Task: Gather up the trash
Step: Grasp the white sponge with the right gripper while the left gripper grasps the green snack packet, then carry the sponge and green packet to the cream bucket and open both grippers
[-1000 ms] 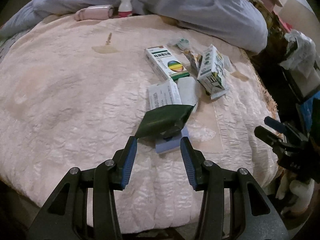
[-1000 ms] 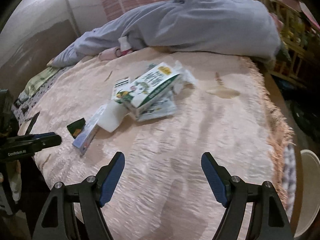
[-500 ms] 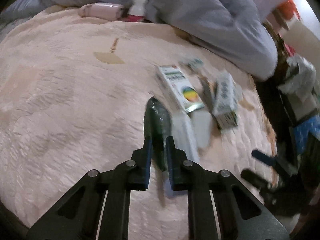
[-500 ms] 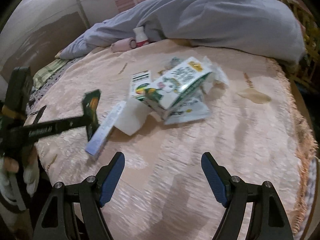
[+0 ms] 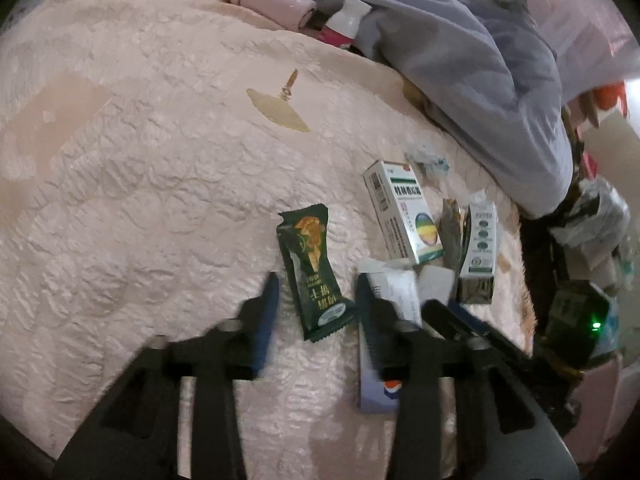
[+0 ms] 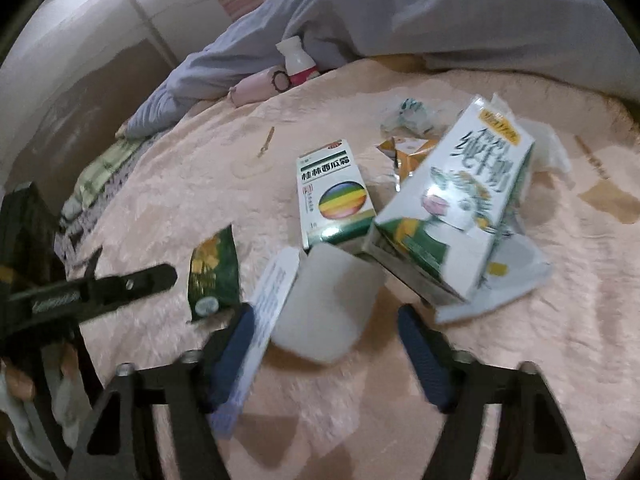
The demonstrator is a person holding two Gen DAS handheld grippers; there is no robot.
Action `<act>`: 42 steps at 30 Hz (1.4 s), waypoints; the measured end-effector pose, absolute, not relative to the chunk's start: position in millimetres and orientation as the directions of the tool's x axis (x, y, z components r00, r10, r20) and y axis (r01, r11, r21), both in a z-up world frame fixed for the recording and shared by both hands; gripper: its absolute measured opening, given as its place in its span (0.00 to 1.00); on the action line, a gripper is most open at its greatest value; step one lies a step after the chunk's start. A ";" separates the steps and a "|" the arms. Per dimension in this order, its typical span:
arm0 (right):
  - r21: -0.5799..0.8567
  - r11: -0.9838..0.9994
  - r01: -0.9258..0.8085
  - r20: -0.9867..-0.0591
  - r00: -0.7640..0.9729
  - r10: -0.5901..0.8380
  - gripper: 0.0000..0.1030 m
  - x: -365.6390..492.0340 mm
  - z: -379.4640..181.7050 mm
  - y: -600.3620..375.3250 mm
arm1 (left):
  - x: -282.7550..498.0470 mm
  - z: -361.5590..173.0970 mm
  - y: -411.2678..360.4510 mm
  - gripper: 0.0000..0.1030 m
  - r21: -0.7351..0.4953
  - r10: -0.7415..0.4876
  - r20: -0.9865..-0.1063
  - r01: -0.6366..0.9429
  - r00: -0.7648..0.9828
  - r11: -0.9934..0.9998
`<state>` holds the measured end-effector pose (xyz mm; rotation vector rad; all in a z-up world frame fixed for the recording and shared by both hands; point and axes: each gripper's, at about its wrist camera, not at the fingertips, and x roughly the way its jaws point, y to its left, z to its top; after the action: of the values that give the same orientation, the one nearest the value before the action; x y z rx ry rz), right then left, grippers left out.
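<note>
A dark green snack wrapper [image 5: 314, 272] lies on the pink bedspread [image 5: 140, 200] between the fingertips of my open left gripper [image 5: 316, 300]; the jaws stand apart from it. It also shows in the right wrist view [image 6: 212, 274]. My right gripper [image 6: 326, 320] is open over a white pad [image 6: 328, 304] and a long white-and-blue box [image 6: 264, 320]. Beyond lie a medicine box with a rainbow circle [image 6: 334, 192] and a tilted milk carton [image 6: 456, 216]. The left gripper's finger [image 6: 120, 286] shows at the left.
A grey duvet [image 5: 460, 48] covers the bed's far side, with a pink tube [image 5: 268, 0] and a small white bottle [image 5: 344, 24] at its edge. Crumpled wrappers [image 6: 408, 116] lie behind the boxes. The bed edge and dark clutter [image 5: 580, 280] are to the right.
My left gripper was shut on the green wrapper half a second ago; now it is open and the wrapper lies on the bedspread. My right gripper has moved in close to the pile.
</note>
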<state>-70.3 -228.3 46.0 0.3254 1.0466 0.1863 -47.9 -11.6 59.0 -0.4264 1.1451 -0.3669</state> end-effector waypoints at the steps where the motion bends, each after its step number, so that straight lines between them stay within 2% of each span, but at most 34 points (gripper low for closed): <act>1: 0.362 0.932 0.012 -0.813 0.493 0.310 0.45 -66.0 42.3 -227.7 | -47.0 57.6 -11.7 0.44 -0.510 -0.492 -0.787 0.056 0.372 0.858; 6: 0.374 0.927 -0.014 -0.812 0.478 0.335 0.37 -60.9 35.8 -220.4 | -38.6 46.9 -24.0 0.44 -0.491 -0.475 -0.803 0.052 0.360 0.870; 11: 0.322 0.942 -0.091 -0.787 0.528 0.320 0.37 -85.4 68.1 -222.0 | -30.0 33.6 -36.9 0.43 -0.448 -0.435 -0.827 0.049 0.356 0.892; 12: 0.302 0.948 -0.102 -0.787 0.534 0.308 0.37 -91.0 74.8 -223.8 | -28.8 30.0 -38.6 0.38 -0.438 -0.426 -0.833 0.049 0.352 0.898; 13: 0.276 0.955 -0.111 -0.791 0.538 0.292 0.37 -97.2 80.9 -226.3 | -28.2 28.1 -39.4 0.24 -0.422 -0.411 -0.840 0.051 0.353 0.905; 14: 0.258 0.959 -0.117 -0.795 0.538 0.279 0.37 -103.3 85.6 -229.2 | -27.9 26.9 -40.3 0.18 -0.404 -0.396 -0.848 0.054 0.353 0.913; 19: 0.245 0.965 -0.097 -0.806 0.533 0.258 0.37 -130.0 88.8 -249.8 | -35.8 39.5 -37.5 0.12 -0.405 -0.401 -0.840 0.071 0.365 0.912; 26: 0.264 0.963 -0.056 -0.808 0.532 0.252 0.37 -151.7 84.2 -268.2 | -63.2 81.5 -53.2 0.12 -0.396 -0.430 -0.807 0.169 0.404 0.902; 31: 0.228 0.973 -0.036 -0.805 0.556 0.209 0.37 -165.2 93.7 -278.0 | -88.4 102.8 -86.8 0.12 -0.398 -0.473 -0.789 0.260 0.392 0.880; 42: 0.203 0.977 0.073 -0.796 0.593 0.121 0.37 -212.9 110.5 -333.4 | -135.6 110.5 -178.4 0.12 -0.375 -0.524 -0.788 0.422 0.323 0.825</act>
<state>-212.9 -333.4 110.5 0.2236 0.9376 0.0278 -135.6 -178.4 110.5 -0.1080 1.0754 -0.6216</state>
